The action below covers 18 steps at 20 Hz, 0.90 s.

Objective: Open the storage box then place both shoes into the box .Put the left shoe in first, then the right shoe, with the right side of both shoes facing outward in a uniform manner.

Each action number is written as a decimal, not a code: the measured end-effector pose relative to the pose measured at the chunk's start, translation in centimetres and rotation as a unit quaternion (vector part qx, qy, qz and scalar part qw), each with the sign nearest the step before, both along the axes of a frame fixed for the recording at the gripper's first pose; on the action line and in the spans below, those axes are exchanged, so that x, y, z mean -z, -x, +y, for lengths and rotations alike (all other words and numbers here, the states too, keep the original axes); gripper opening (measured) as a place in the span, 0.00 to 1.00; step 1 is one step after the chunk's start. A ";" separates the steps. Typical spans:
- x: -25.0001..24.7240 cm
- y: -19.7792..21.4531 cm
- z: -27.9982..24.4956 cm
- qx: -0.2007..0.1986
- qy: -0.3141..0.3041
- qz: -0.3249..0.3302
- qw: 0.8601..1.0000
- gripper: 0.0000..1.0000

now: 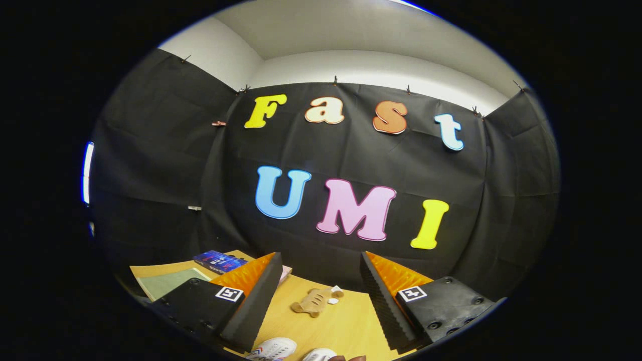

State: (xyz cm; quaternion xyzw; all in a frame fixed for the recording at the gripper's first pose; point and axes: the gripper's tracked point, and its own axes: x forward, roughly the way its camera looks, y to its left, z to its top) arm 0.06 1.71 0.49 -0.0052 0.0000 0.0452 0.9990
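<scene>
Gripper view is looking out across a wooden table toward the booth's cloth wall. The gripper is hanging above it with its fingers spread wide, gripping nothing. Off to the left are lying a green mat and a blue packet. A small tan toy figure is sitting just ahead, between the fingers. The two white shoes are peeking up below the fingers, toes barely showing. They are looking light and soft-sided, so I'd judge the stiffer heel collar the safest hold. I'm not spotting the storage box.
</scene>
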 end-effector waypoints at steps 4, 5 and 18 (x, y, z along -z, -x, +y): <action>0.5 -0.3 0.4 -0.010 0.006 0.008 1.000 0.96; 0.5 -0.3 0.6 -0.010 0.007 0.010 1.000 0.96; 5.8 0.6 10.8 -0.257 -0.233 0.158 0.924 0.98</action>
